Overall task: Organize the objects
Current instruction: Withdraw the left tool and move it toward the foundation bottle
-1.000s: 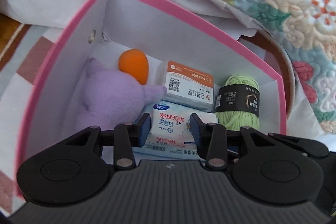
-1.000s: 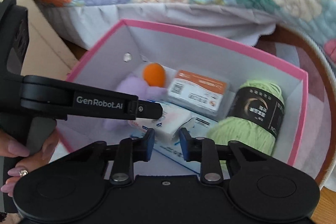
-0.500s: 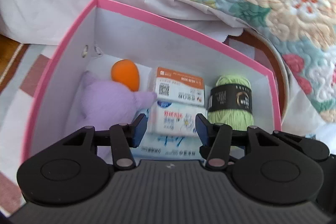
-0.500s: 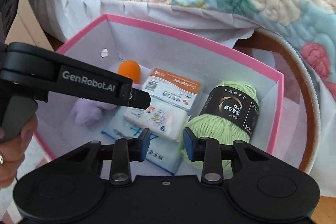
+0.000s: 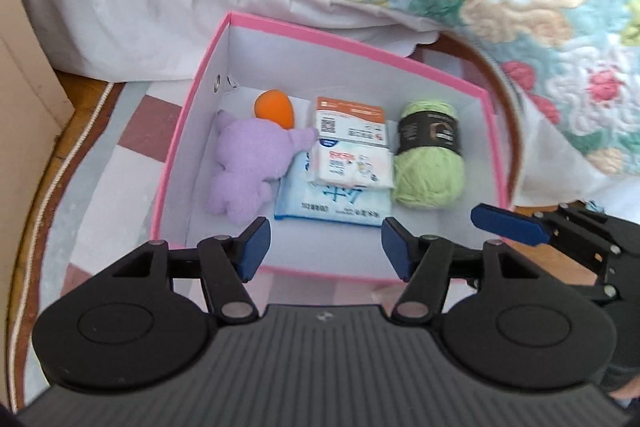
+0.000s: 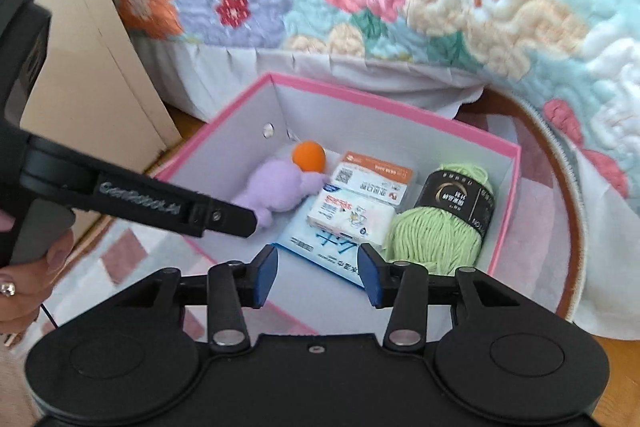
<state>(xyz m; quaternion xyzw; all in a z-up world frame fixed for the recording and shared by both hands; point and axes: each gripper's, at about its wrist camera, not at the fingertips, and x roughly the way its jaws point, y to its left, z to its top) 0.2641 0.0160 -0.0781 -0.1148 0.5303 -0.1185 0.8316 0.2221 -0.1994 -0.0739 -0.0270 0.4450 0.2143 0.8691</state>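
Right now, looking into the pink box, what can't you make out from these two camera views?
- Blue wipes pack: its top half is hidden in both views by the small tissue pack lying on it.
- Orange ball: its lower part is hidden behind the purple plush.
- Print on the yarn label: too small and blurred to read.
- Pink box: near wall is covered by the left gripper.

In the pink-rimmed cardboard box point(image 5: 360, 39) before me, the purple plush toy point(image 5: 250, 163) lies left and the green yarn skein point(image 5: 430, 159) right. Between them, a small white tissue pack point(image 5: 352, 165) rests on a flat pale-blue wipes packet point(image 5: 332, 207).
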